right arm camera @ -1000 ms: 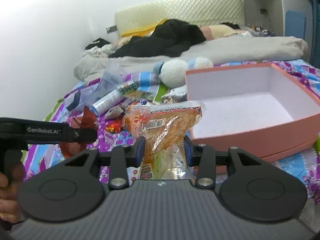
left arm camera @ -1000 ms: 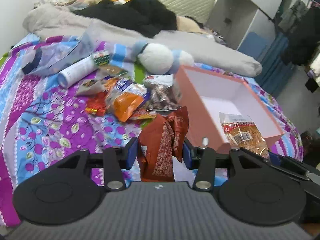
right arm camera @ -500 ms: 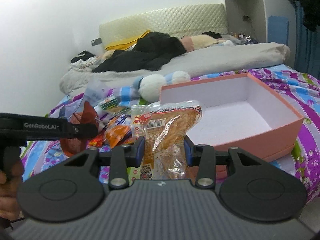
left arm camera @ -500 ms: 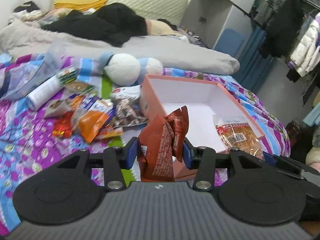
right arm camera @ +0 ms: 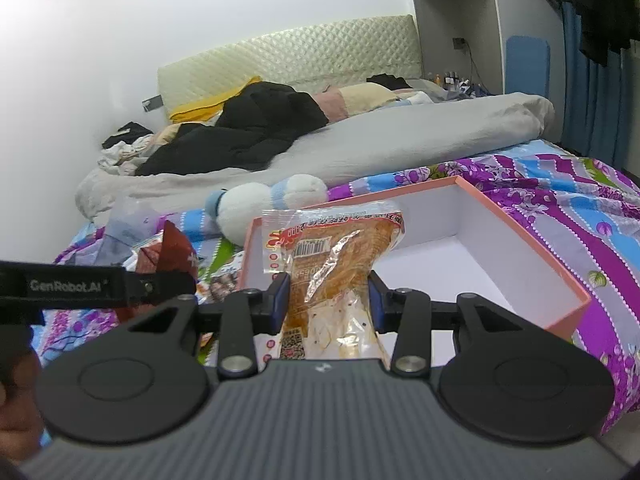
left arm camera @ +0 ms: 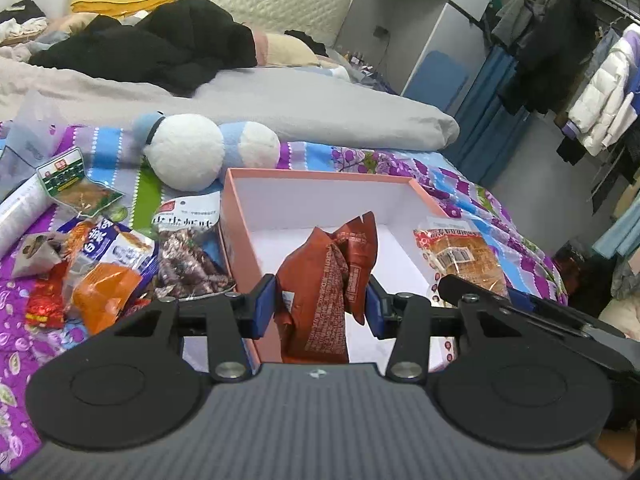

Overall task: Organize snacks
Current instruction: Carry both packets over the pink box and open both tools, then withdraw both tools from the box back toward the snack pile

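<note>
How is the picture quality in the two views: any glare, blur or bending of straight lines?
Left wrist view: even light, sharp; the fisheye bends the wardrobe; the brown packet reads clearly. Right wrist view: the white wall is overexposed at upper left, corners darken, and glare streaks the clear bread wrapper.

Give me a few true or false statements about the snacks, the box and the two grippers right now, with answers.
1. The left gripper holds a red-brown snack packet. True.
2. The right gripper is empty. False: it grips a clear bread packet.
3. The pink box is full of snacks. False: its white inside looks bare.
4. A plush toy lies beyond the box. True.
5. The loose snack pile sits inside the box. False: it lies on the bedspread beside it.
</note>
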Demonstrator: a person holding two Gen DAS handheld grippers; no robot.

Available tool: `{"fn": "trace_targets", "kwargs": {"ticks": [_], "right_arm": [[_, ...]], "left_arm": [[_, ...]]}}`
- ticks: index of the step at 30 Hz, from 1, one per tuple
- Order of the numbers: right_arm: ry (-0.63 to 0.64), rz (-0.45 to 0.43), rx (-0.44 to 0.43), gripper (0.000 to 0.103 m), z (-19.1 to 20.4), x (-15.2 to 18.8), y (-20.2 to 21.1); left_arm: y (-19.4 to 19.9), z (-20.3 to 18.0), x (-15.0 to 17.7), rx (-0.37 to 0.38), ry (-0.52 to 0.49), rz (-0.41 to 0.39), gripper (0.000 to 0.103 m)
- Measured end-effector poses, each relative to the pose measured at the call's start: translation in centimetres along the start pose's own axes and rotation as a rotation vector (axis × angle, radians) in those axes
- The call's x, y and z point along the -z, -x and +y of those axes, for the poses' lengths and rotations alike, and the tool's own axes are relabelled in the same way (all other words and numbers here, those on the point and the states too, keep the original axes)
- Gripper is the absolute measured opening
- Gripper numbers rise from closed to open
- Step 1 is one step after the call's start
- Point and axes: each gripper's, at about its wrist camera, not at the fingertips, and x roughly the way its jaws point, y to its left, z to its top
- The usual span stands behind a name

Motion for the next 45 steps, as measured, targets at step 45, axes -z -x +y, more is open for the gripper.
{"fn": "trace_targets", "kwargs": {"ticks": [45], "right_arm": [[-0.037, 0.007, -0.023, 0.076, -2.6, -0.8, -0.3]], "left_arm": [[3.5, -1.1, -1.2, -0.063, -0.092, -0.062, 0.077]]}}
